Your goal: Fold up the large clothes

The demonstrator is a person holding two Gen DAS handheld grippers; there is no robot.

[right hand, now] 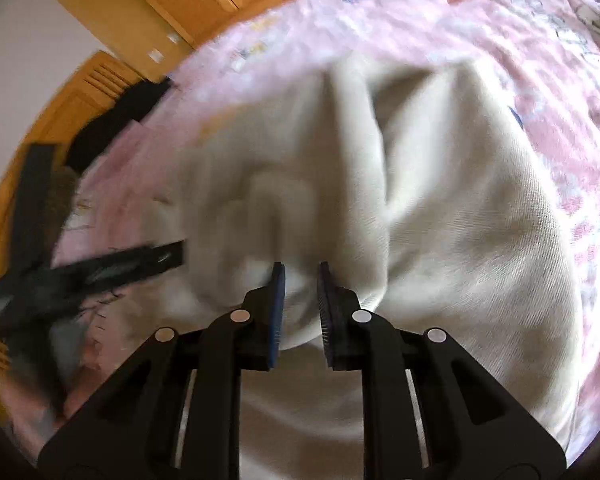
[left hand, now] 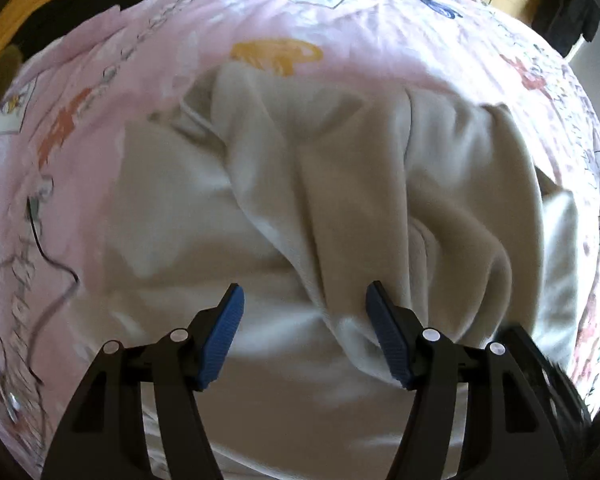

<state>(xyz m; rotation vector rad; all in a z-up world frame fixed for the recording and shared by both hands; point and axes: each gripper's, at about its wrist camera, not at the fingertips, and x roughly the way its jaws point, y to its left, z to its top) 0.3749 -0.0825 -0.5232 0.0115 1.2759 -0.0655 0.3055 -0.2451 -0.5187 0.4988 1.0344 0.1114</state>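
Note:
A large cream-white garment [left hand: 320, 168] lies crumpled on a pink patterned bedsheet [left hand: 140, 40]. My left gripper [left hand: 304, 300] is open just above the garment's near part, with its right blue pad against a raised fold. In the right wrist view the same garment [right hand: 440, 220] rises in a bunched ridge. My right gripper [right hand: 301, 276] has its jaws narrowly apart with a fold of the cream cloth between them. Whether the pads press the cloth is unclear. The view is blurred.
The bedsheet [right hand: 500, 40] covers the bed all around the garment. A thin black cable [left hand: 40, 240] lies on the sheet at left. Dark clothes [left hand: 80, 8] lie at the far left edge. The other gripper [right hand: 80, 272] shows blurred at left. Orange wooden cupboards [right hand: 160, 0] stand behind.

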